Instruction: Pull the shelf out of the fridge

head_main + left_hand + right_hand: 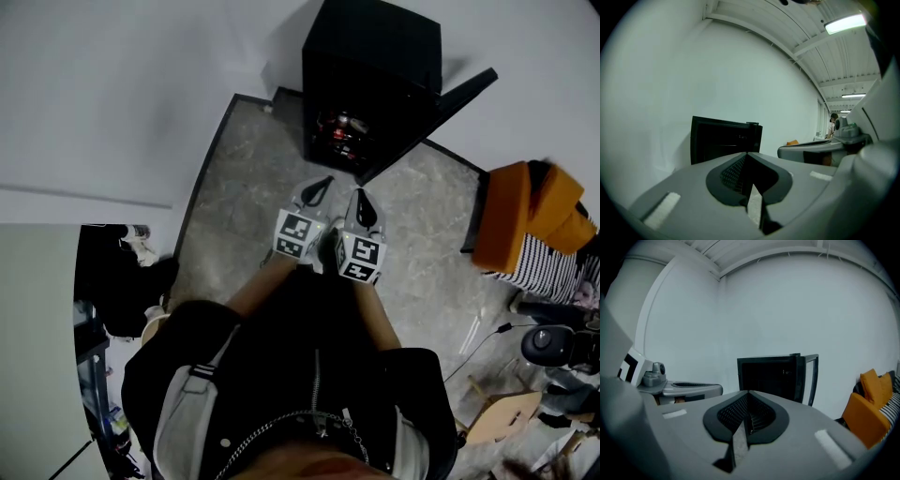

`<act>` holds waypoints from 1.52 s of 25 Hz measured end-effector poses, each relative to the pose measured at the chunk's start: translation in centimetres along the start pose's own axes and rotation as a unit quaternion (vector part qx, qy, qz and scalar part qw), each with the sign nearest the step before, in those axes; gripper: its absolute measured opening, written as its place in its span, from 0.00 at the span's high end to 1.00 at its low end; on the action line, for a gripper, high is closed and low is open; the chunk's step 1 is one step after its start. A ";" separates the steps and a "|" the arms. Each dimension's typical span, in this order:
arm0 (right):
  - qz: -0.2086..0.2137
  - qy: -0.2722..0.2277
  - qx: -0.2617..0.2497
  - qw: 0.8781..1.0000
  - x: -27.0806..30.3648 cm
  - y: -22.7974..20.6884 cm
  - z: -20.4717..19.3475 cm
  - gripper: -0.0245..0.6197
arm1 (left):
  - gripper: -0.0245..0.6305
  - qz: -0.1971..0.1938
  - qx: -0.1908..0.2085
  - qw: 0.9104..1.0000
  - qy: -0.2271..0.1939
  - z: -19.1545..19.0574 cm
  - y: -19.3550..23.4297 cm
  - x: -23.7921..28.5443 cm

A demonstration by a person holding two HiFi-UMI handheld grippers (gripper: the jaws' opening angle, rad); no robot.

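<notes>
Left gripper (322, 187) and right gripper (364, 202), jaws closed and empty, face the open fridge (370, 84).
Only the head view reveals reddish items (342, 131) inside.

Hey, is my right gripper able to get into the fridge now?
Likely yes, once nearer: the fridge door stands open and nothing blocks the way, but the right gripper is shut and apart from it.

My left gripper (317, 190) and right gripper (364, 206) hang side by side over the grey stone floor (253, 187), jaws together. Both noses point at the black fridge (370, 56) and stop short of it. Its door (464, 94) stands open to the right. Inside, red things (342, 131) show dimly. Orange cushions (511, 216) lie at the right.
</notes>
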State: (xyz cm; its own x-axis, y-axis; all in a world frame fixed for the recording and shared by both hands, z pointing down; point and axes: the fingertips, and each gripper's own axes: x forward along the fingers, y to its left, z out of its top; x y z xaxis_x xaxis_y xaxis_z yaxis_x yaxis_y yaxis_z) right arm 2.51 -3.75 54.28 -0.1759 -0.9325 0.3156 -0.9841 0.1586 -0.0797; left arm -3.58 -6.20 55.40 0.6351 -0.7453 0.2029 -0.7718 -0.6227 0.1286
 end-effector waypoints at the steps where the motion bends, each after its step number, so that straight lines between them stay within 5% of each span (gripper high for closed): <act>1: 0.002 -0.002 0.000 1.000 0.7 -0.2 0.4 0.96 | 0.96 0.001 -0.001 1.000 0.001 0.6 0.3 0.6; 10: 0.028 -0.010 -0.004 1.000 7.5 -3.6 4.0 0.96 | 0.96 0.016 -0.006 1.000 0.003 2.5 2.7 7.3; 27: 0.105 -0.008 -0.030 0.994 15.2 -7.4 7.3 0.96 | 0.95 0.104 -0.058 0.993 -0.019 3.8 7.8 15.5; 32: 0.103 -0.003 -0.035 0.994 15.8 -8.2 7.2 0.96 | 0.95 0.129 -0.097 0.987 -0.028 2.9 10.3 16.9; 38: 0.100 0.001 -0.058 0.993 17.2 -8.8 7.0 0.96 | 0.95 0.146 -0.197 0.967 -0.064 2.0 14.0 20.1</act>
State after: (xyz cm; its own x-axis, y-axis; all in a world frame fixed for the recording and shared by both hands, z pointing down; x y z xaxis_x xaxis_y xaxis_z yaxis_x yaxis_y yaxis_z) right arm 8.33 -23.45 53.79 -0.3682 -0.8779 0.3063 -0.9255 0.3775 -0.0307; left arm -1.55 -30.37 59.30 0.3673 -0.9147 0.1687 -0.8551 -0.2607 0.4481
